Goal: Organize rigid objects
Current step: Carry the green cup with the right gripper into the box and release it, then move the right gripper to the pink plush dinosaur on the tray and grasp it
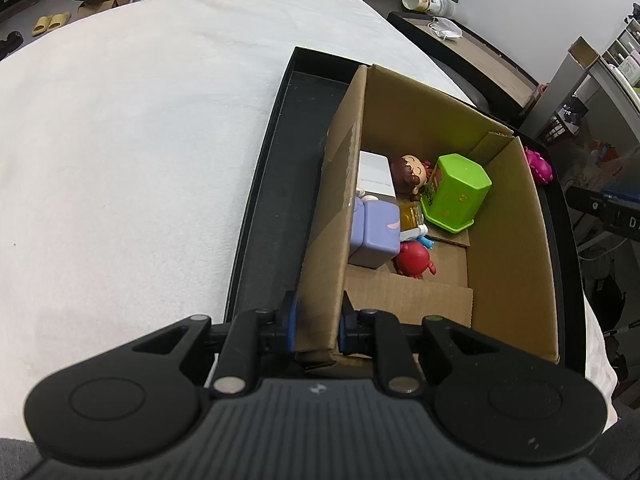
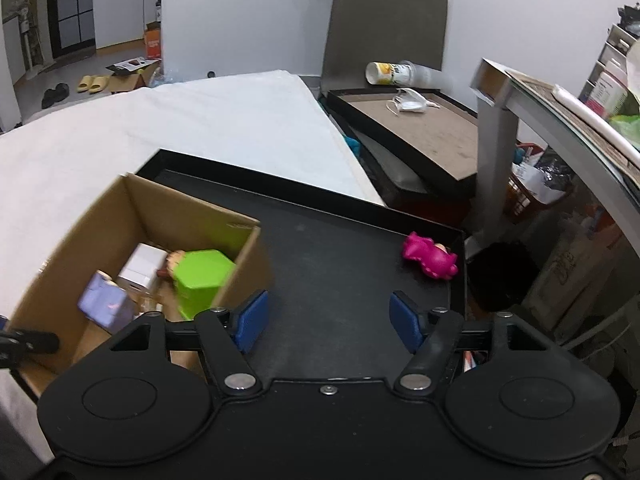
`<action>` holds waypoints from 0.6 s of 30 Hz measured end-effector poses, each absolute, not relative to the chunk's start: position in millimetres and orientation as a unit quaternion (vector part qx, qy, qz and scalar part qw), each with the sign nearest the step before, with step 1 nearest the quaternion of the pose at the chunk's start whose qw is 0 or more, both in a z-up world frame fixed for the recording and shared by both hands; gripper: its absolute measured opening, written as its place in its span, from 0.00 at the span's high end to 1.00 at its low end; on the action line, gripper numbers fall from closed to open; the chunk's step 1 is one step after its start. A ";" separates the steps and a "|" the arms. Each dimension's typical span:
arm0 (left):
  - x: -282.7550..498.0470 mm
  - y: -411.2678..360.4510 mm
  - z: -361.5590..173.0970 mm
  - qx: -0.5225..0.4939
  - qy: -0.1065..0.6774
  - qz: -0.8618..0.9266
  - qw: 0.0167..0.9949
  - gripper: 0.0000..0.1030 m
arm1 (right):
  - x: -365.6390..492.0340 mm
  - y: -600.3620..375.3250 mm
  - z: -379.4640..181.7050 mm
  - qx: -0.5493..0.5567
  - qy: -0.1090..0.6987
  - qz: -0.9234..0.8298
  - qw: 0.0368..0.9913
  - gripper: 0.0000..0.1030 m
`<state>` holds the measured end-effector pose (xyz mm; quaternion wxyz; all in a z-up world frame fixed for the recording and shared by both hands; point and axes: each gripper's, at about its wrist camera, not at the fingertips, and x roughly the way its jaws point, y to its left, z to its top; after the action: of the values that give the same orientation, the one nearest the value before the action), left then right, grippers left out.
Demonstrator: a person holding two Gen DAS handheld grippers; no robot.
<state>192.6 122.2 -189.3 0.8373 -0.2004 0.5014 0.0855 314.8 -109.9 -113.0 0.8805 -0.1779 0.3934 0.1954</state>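
Note:
A cardboard box (image 1: 512, 216) stands in a black tray (image 1: 276, 216) on a white-covered surface. Inside lie a green hexagonal container (image 1: 456, 192), a lilac block (image 1: 376, 236), a white box (image 1: 374, 174), a doll figure (image 1: 410, 172), a red toy (image 1: 414, 258) and a small amber item (image 1: 412, 216). My left gripper (image 1: 318, 320) is shut on the box's near left wall. My right gripper (image 2: 326, 322) is open over the bare tray floor (image 2: 328, 264), nothing between its pads. A pink toy (image 2: 430, 256) lies at the tray's far right corner, beyond the right finger; it also peeks past the box (image 1: 540, 164).
The white cover (image 1: 140, 140) spreads to the left. Right of it are a low brown-topped stand (image 2: 424, 128) with a face mask (image 2: 410, 104) and a tipped cup (image 2: 386, 72), a grey metal table leg (image 2: 494, 160), and cluttered bags and bins on the floor.

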 end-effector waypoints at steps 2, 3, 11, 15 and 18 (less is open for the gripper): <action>193.3 121.1 -188.7 -0.198 0.502 0.087 0.837 0.83 | 317.5 -115.2 -116.9 -0.177 0.390 0.187 0.884 0.36; 193.5 120.6 -188.5 -0.197 0.503 0.088 0.837 0.83 | 319.4 -118.0 -119.2 -0.176 0.386 0.180 0.887 0.36; 195.8 119.5 -188.3 -0.192 0.508 0.090 0.835 0.84 | 330.8 -133.8 -143.0 -0.170 0.369 0.165 0.899 0.36; 197.2 116.7 -188.2 -0.186 0.510 0.096 0.834 0.85 | 342.2 -136.3 -152.1 -0.173 0.367 0.172 0.898 0.36; 198.0 116.5 -188.0 -0.185 0.512 0.099 0.833 0.85 | 352.7 -139.2 -160.4 -0.178 0.369 0.167 0.897 0.36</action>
<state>198.0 116.5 -188.0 0.8327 -0.1848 0.5124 0.0993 352.7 -139.2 -160.4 0.8970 -0.1779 0.3686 0.1669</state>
